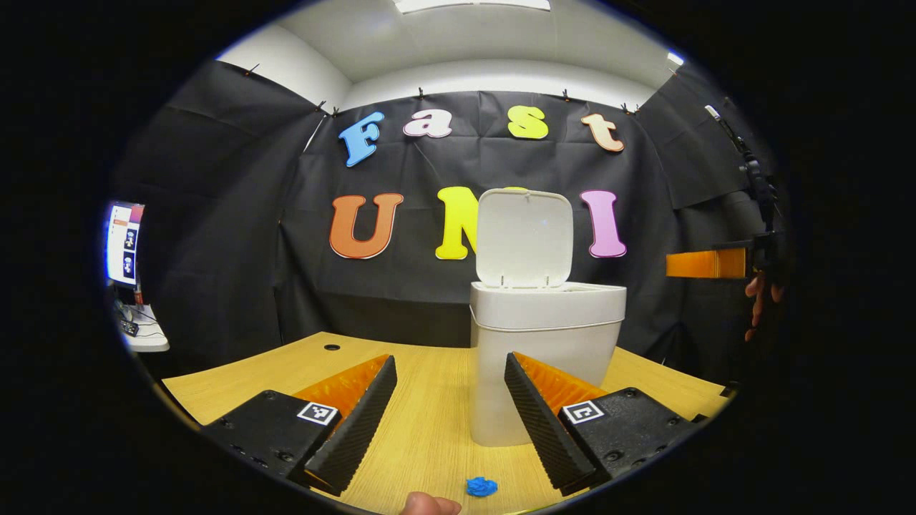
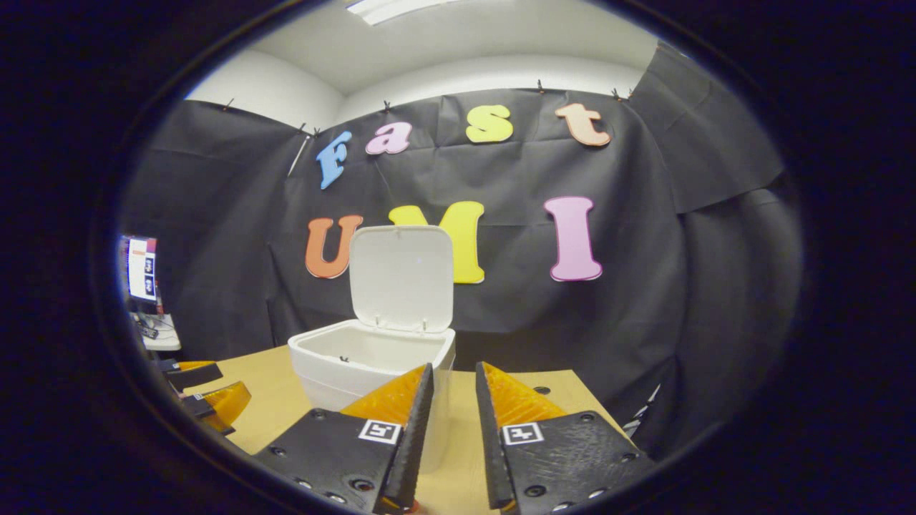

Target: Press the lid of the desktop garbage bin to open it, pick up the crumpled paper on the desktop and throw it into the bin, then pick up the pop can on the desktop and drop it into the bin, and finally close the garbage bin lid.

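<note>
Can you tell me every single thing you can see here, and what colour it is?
garbage bin: one, white, standing on the table just ahead of the left gripper
lid: one, white, standing up open at the back of the bin
crumpled paper: one, blue, on the table near the bottom of the left gripper view
table: one, light wood
screen: one, lit, far left, beside the booth
ceiling light: one, white, overhead
left gripper: one, fingers wide apart, low over the table
right gripper: one, fingers a narrow gap apart with nothing between them, right of the bin
hand: one, far right, holding the right gripper
</note>
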Tool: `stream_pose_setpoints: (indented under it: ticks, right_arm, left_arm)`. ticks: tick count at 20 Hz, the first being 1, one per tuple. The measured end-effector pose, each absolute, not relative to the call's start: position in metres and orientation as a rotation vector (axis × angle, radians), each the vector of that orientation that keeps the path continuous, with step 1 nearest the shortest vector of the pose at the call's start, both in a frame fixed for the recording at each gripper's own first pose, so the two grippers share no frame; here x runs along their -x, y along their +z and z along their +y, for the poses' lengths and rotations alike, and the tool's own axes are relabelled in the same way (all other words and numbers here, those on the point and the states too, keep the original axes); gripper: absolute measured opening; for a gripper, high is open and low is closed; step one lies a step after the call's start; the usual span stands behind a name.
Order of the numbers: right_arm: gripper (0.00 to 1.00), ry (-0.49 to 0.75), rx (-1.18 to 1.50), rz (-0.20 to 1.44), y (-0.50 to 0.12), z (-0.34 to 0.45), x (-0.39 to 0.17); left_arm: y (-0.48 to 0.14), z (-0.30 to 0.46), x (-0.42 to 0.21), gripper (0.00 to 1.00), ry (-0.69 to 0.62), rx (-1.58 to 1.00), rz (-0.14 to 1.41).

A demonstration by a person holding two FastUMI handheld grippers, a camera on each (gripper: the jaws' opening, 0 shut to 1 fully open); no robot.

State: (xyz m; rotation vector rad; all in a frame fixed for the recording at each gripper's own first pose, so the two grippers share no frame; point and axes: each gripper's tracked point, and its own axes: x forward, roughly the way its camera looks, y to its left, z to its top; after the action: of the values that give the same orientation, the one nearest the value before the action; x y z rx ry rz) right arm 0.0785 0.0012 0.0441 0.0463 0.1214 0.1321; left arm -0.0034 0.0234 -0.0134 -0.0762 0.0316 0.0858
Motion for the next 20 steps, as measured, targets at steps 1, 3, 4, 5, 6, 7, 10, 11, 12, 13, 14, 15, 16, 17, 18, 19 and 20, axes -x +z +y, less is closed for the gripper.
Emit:
stream_pose_setpoints:
  ticks: [1,3,4,5,6,7,10,11,12,13,14,15,16,17,18,19,20]
  right_arm:
    - [0.35,0.133,-0.052,0.130,0.038,-0.001,-0.074]
    - [0.35,0.133,-0.062,0.146,0.021,-0.006,-0.066]
    - [0.35,0.126,-0.063,0.153,0.012,-0.009,-0.063]
    - [0.35,0.124,-0.069,0.163,0.003,-0.011,-0.059]
    - [0.35,0.130,-0.074,0.176,-0.007,-0.010,-0.053]
    - [0.35,0.140,-0.076,0.185,-0.016,-0.008,-0.047]
    - [0.43,0.138,-0.058,0.185,-0.034,-0.011,-0.031]
    - [0.43,0.148,-0.051,0.184,-0.037,-0.010,-0.029]
    - [0.48,0.151,-0.045,0.191,-0.043,-0.007,-0.025]
    - [0.44,0.159,-0.046,0.191,-0.043,-0.008,-0.018]
    - [0.29,0.165,-0.054,0.200,-0.049,-0.006,-0.021]
    - [0.12,0.188,-0.044,0.206,-0.053,-0.004,-0.015]
    - [0.19,0.162,-0.040,0.208,-0.059,-0.010,-0.015]
    - [0.00,0.168,-0.041,0.213,-0.065,-0.010,-0.013]
    - [0.00,0.171,-0.045,0.224,-0.071,-0.009,-0.009]
    - [0.00,0.169,-0.050,0.228,-0.075,-0.010,-0.008]
    - [0.00,0.158,-0.053,0.232,-0.080,-0.014,-0.005]
  left_arm:
    - [-0.014,0.018,0.005,0.98,0.079,0.076,0.032]
    - [-0.021,0.006,0.010,0.98,0.053,0.086,0.033]
    - [-0.030,0.001,0.014,0.98,0.038,0.096,0.046]
    - [-0.040,0.000,0.019,0.98,0.030,0.108,0.066]
    - [-0.053,0.001,0.023,0.98,0.029,0.120,0.093]
    - [-0.070,0.004,0.028,0.98,0.035,0.130,0.128]
    - [-0.112,0.013,0.039,0.98,0.054,0.155,0.247]
    - [-0.121,0.013,0.042,0.98,0.060,0.160,0.270]
    - [-0.127,0.013,0.044,0.98,0.063,0.162,0.285]
    - [-0.134,0.011,0.044,0.98,0.062,0.160,0.299]
    - [-0.138,0.008,0.043,0.98,0.058,0.155,0.313]
    - [-0.143,0.006,0.042,0.98,0.051,0.148,0.326]
    - [-0.148,0.003,0.041,0.98,0.040,0.141,0.342]
    - [-0.155,-0.001,0.040,0.98,0.033,0.131,0.361]
    - [-0.161,-0.006,0.038,0.98,0.023,0.119,0.373]
    - [-0.167,-0.009,0.036,0.98,0.014,0.106,0.392]
    - [-0.176,-0.013,0.036,0.98,0.008,0.095,0.415]
